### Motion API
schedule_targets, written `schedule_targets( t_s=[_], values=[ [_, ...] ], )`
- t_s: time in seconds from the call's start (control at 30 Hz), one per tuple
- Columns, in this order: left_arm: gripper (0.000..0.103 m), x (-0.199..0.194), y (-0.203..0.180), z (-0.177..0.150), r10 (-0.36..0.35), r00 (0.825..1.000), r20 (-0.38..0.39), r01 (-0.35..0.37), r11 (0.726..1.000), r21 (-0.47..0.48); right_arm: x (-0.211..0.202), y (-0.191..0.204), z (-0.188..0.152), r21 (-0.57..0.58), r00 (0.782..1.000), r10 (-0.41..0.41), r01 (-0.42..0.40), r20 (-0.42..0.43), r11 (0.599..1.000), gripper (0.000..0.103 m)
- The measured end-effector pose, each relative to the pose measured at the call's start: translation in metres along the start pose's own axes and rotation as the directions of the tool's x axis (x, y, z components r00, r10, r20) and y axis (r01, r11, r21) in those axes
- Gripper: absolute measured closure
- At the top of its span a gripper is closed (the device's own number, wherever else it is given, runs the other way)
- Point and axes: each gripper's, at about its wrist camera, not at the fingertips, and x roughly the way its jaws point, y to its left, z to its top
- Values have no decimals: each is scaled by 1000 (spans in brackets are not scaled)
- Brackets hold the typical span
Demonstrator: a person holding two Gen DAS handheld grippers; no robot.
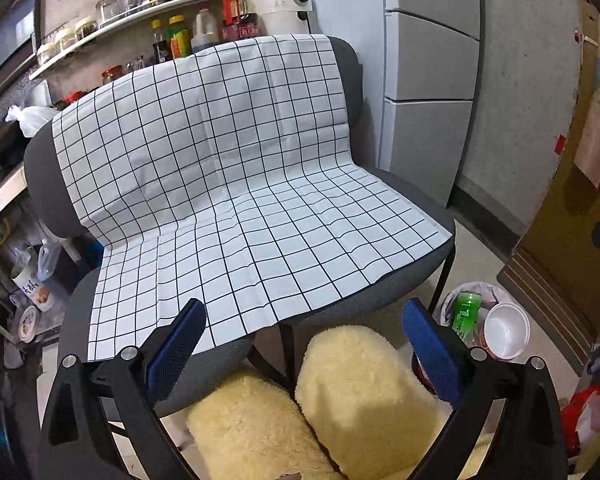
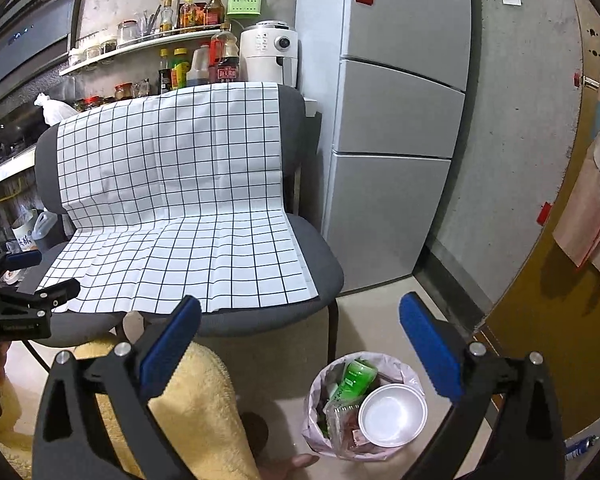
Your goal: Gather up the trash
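Note:
A small trash bin [image 2: 316,412] lined with a pale bag stands on the floor right of the chairs. It holds a white foam bowl [image 2: 392,414], a green can [image 2: 356,376] and wrappers. It also shows in the left wrist view [image 1: 448,304] with the bowl [image 1: 506,330] and can [image 1: 466,312]. My left gripper [image 1: 304,320] is open and empty above the person's fuzzy yellow legs [image 1: 364,392]. My right gripper [image 2: 300,316] is open and empty above the floor, left of and above the bin. The left gripper also shows in the right wrist view [image 2: 40,276].
Two grey chairs [image 2: 324,264] carry a white checked cloth [image 2: 172,216] with nothing on it. A grey fridge [image 2: 400,120] stands to the right. A shelf [image 2: 148,44] with bottles and jars lies behind. A brown door [image 2: 560,320] is at far right.

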Motion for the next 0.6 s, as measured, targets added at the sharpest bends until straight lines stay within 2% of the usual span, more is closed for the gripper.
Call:
schedule_targets(
  t_s=[0.6],
  values=[
    [6,-2,10,4,2,1000,12,-1,999,-45,1,0,2,23,1000,7,-7,5,1000,6]
  ],
)
